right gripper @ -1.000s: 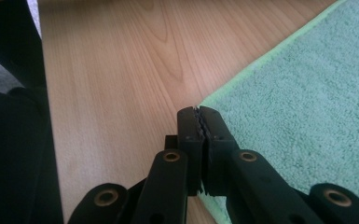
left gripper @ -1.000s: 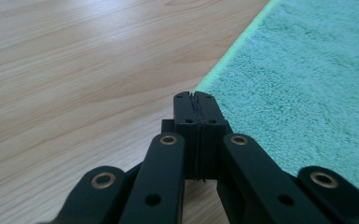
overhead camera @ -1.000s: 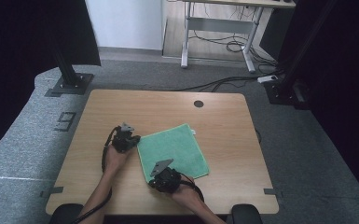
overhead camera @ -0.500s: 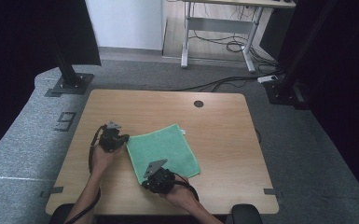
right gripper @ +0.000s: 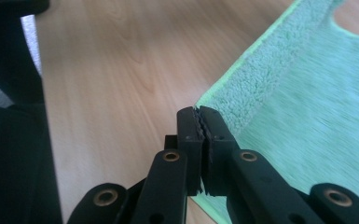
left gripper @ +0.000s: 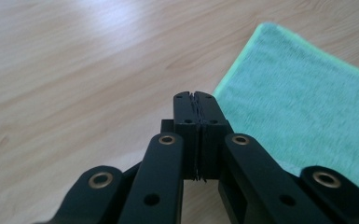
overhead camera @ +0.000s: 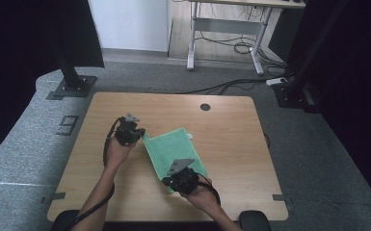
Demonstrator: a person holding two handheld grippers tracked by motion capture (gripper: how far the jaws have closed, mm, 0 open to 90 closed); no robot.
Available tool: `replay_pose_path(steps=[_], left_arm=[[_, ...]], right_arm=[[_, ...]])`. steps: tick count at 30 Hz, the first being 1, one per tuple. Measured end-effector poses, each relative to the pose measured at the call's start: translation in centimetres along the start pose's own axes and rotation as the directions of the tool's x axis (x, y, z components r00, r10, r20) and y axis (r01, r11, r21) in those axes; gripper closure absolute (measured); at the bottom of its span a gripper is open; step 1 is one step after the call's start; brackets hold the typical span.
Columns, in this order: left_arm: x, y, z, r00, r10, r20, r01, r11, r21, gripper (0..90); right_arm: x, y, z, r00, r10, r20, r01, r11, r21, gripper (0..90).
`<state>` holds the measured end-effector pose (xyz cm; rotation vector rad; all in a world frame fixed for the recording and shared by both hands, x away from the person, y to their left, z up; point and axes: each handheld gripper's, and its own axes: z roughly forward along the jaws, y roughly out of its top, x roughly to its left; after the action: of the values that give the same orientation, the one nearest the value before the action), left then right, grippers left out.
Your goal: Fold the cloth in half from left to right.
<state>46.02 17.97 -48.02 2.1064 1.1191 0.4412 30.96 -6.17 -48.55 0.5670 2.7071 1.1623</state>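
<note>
A green towel point(overhead camera: 173, 150) lies slanted on the wooden table point(overhead camera: 231, 144). My left gripper point(overhead camera: 139, 134) is at the towel's far left corner, and its jaws are pressed together. In the left gripper view the shut left gripper point(left gripper: 195, 95) sits right at the towel point(left gripper: 303, 107) edge. My right gripper point(overhead camera: 170, 182) is at the towel's near left corner. In the right gripper view the right gripper point(right gripper: 199, 111) is shut where a raised edge of the towel point(right gripper: 307, 102) meets its tip. The pinched cloth itself is hidden between the pads.
A round cable hole point(overhead camera: 205, 107) is in the table's far edge. Bare wood spreads to the right of the towel and along the left side. Black stand bases point(overhead camera: 72, 86) and floor cables point(overhead camera: 231, 86) lie beyond the table.
Both grippers shifted left with the towel, then back right. The towel now looks narrower and more steeply slanted, with its left edge running between the two grippers.
</note>
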Motion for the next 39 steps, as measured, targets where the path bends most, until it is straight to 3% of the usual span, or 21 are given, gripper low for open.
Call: replay_pose_path(steps=[6,23,31,39], left_arm=[[-1.2,1.7,1.6,0.9997,0.012,0.020,-0.012,0.9999,-0.009,88.4],[-4.5,4.7,6.0,0.9954,0.078,0.055,-0.077,0.9969,-0.014,88.4],[-5.3,5.4,7.6,0.9926,0.105,0.062,-0.105,0.9945,-0.001,88.4],[-6.0,5.5,9.1,0.9918,0.104,0.073,-0.104,0.9945,-0.002,88.3]], right_arm=[[-1.5,-1.4,-1.4,0.9982,0.035,0.048,-0.035,0.999,-0.004,86.9],[-4.6,-5.0,-4.2,0.9839,0.129,0.124,-0.127,0.992,-0.023,87.0],[-5.5,-6.1,-4.4,0.9776,0.155,0.142,-0.154,0.988,-0.021,87.0],[-5.9,-6.9,-4.1,0.9733,0.172,0.152,-0.173,0.985,-0.005,87.0]])
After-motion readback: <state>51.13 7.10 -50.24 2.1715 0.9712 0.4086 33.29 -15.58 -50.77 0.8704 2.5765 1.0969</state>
